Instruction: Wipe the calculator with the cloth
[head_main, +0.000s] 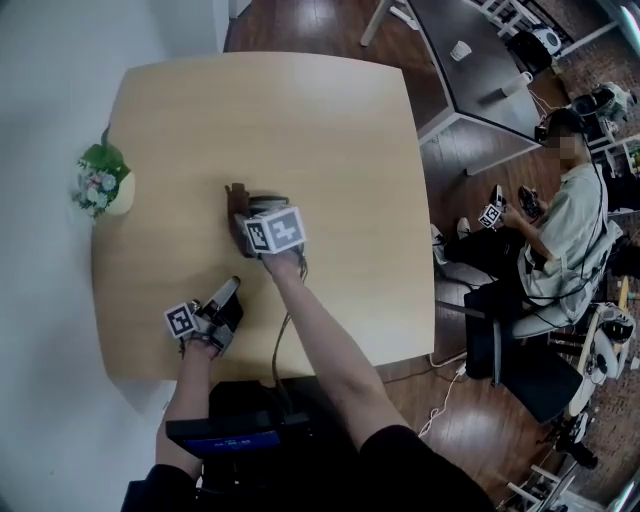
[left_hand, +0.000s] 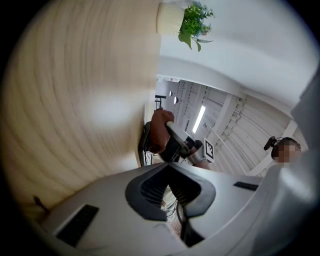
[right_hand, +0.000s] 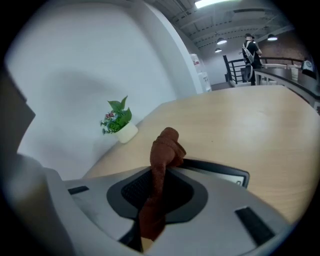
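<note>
A brown cloth (head_main: 238, 204) hangs bunched in my right gripper (head_main: 246, 216), which is shut on it at the middle of the light wooden table (head_main: 330, 150). In the right gripper view the cloth (right_hand: 164, 150) runs up between the jaws and its bunched end rests on the dark calculator (right_hand: 222, 173). In the head view only a grey bit of the calculator (head_main: 268, 198) shows beside the gripper. My left gripper (head_main: 231, 290) lies near the table's front edge, shut and empty. From the left gripper view (left_hand: 170, 192) I see the cloth (left_hand: 159, 127) and the right gripper ahead.
A small potted plant (head_main: 103, 182) stands at the table's left edge, also visible as the plant (right_hand: 119, 122) in the right gripper view. A person (head_main: 560, 230) sits on a chair to the right. A dark table (head_main: 480, 60) stands at the back right.
</note>
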